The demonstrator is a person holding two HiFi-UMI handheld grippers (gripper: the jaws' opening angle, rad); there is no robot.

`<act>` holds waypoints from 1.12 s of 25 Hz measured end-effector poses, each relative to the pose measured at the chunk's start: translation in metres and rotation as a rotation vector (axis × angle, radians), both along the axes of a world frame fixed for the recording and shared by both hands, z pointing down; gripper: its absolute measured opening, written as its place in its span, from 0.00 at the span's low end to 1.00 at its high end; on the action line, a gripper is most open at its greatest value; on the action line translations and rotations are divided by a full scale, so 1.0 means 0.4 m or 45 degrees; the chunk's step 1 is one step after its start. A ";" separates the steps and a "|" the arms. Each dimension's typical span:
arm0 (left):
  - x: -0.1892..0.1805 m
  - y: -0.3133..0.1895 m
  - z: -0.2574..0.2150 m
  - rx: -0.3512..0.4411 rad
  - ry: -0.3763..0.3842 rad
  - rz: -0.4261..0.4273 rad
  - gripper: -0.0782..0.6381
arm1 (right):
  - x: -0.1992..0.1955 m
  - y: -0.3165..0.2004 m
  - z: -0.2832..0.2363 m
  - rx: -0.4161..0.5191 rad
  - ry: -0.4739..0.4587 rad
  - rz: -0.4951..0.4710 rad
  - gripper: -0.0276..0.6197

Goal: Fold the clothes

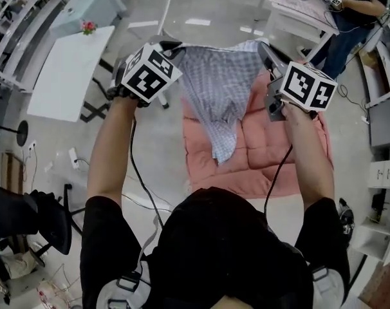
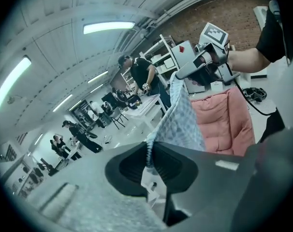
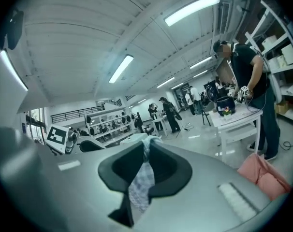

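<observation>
Pink mat (image 1: 266,166) lies low in head view, w/ checked shirt (image 1: 217,95) hanging above it, spread btw both hands. Only the gripper views show the grip: left gripper (image 2: 149,151) jaws pinch one shirt edge, right gripper (image 3: 145,150) jaws pinch bunched fabric at the other

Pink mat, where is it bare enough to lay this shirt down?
The mat is bare between the hanging shirt and the right arm. A narrow strip also shows along its left edge, by the floor. Its middle is hidden behind the shirt, which the left tongs and right tongs hold up.
</observation>
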State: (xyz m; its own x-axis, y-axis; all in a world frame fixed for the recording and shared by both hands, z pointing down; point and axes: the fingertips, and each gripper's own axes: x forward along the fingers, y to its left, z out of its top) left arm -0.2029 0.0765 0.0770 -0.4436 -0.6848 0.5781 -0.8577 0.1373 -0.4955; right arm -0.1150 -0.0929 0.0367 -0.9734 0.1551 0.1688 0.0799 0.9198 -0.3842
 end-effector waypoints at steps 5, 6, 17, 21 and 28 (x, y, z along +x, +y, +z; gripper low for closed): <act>-0.018 -0.038 -0.056 0.015 -0.024 0.097 0.16 | 0.005 -0.020 -0.053 0.050 -0.026 0.107 0.10; -0.015 -0.044 -0.058 0.017 -0.025 0.106 0.16 | 0.009 -0.026 -0.053 0.062 -0.023 0.123 0.10; 0.008 -0.068 0.072 -0.050 0.036 0.045 0.16 | -0.011 -0.069 0.089 0.091 0.103 0.127 0.10; 0.007 -0.082 0.146 -0.088 0.069 0.012 0.16 | -0.031 -0.091 0.156 0.121 0.153 0.108 0.10; -0.029 -0.061 0.155 -0.082 0.095 -0.016 0.16 | -0.083 -0.081 0.160 0.190 0.169 0.080 0.10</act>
